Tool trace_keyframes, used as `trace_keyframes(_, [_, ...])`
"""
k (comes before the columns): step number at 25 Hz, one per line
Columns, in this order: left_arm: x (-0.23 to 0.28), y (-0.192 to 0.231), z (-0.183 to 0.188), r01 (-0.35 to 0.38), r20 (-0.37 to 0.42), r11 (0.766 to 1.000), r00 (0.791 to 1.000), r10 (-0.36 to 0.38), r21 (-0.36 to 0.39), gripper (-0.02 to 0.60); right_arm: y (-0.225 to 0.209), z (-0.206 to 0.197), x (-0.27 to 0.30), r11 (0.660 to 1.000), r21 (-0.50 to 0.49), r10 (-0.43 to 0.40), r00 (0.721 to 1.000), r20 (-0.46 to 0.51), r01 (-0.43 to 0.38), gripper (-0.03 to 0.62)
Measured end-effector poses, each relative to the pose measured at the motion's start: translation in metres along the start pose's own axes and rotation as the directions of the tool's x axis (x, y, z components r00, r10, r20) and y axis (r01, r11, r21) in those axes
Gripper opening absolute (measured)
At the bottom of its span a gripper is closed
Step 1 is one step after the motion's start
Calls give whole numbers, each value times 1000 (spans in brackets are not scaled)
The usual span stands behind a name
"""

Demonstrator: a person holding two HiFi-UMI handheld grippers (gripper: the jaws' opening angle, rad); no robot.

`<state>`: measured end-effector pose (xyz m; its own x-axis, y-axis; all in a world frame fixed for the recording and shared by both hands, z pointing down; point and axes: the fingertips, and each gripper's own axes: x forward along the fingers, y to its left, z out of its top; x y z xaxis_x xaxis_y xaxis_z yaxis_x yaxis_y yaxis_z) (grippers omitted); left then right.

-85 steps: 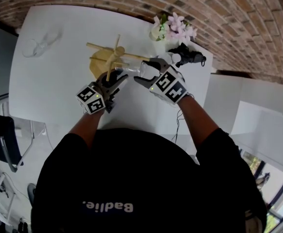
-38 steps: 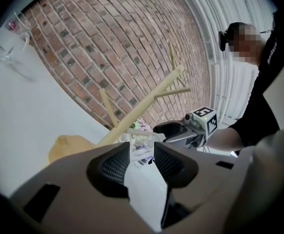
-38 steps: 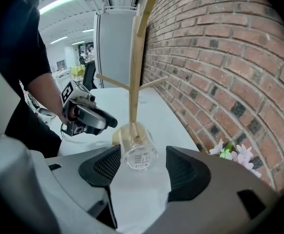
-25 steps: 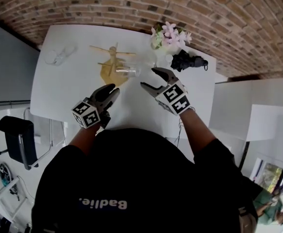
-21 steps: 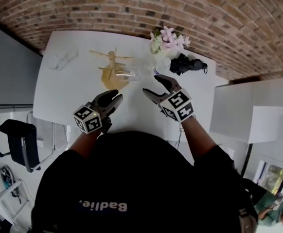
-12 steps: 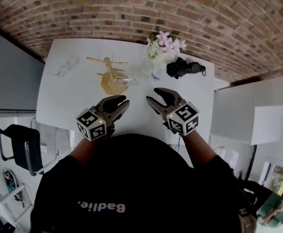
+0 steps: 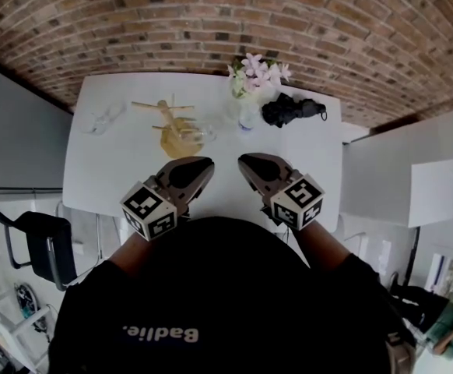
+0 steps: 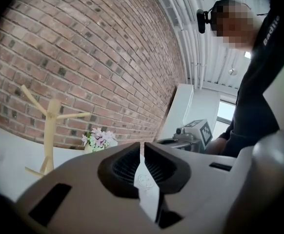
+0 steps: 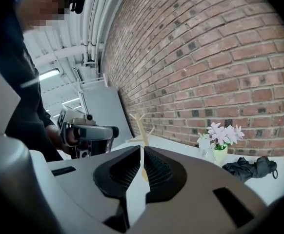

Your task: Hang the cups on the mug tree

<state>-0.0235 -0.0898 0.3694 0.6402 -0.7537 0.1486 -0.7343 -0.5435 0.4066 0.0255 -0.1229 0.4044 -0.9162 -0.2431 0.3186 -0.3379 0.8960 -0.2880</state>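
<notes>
The wooden mug tree [image 7: 166, 114] stands at the far left-middle of the white table [image 7: 125, 174]; it also shows in the gripper views [image 8: 49, 130] [image 9: 141, 126]. A clear glass cup [image 7: 189, 136] hangs low on its right side. Another clear cup [image 7: 104, 119] lies on the table left of the tree. My left gripper [image 7: 208, 164] [image 8: 142, 144] and right gripper [image 7: 242, 160] [image 9: 142, 147] hover side by side over the near table edge, well short of the tree. The jaws of both are closing, almost together, with nothing between them.
A vase of pink flowers [image 7: 254, 68] and a small clear vessel [image 7: 246, 119] stand at the back. A black bundle [image 7: 289, 110] lies to their right. A brick wall runs behind the table. A dark chair [image 7: 43, 240] is at the left.
Both grippers have drawn back from the mug tree toward the person and their jaws have come together. The cup stays on the tree.
</notes>
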Motion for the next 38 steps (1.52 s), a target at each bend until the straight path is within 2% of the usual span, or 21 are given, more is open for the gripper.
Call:
trace_keyframes(7, [0, -10, 14, -18, 19, 1000, 1000, 17, 21, 3, 14, 13, -11, 1000, 13, 18, 999, 46, -19, 31])
trace_keyframes(12, [-3, -12, 3, -19, -12, 999, 1000, 20, 44, 3, 23, 11, -16, 999, -6, 45, 997, 67, -45, 29])
trace_keyframes(15, [-3, -11, -3, -15, 14, 999, 1000, 14, 49, 3, 30, 12, -17, 998, -4, 64, 996, 69, -64, 29])
trace_keyframes(20, [-3, -12, -4, -8, 2, 998, 1000, 8, 65, 3, 38, 13, -16, 997, -20, 79, 995, 65, -78, 29])
trace_keyframes(31, [-5, -13, -2, -16, 6, 999, 1000, 15, 45, 3, 42, 13, -15, 996, -35, 79, 995, 55, -77, 29])
trace_keyframes(34, [-6, -9, -6, -16, 19, 998, 1000, 15, 67, 3, 42, 13, -14, 997, -35, 77, 996, 53, -76, 29])
trace_keyframes(38, [-8, -8, -5, -25, 24, 999, 999, 24, 45, 3, 43, 13, -11, 996, -40, 77, 996, 53, -75, 29])
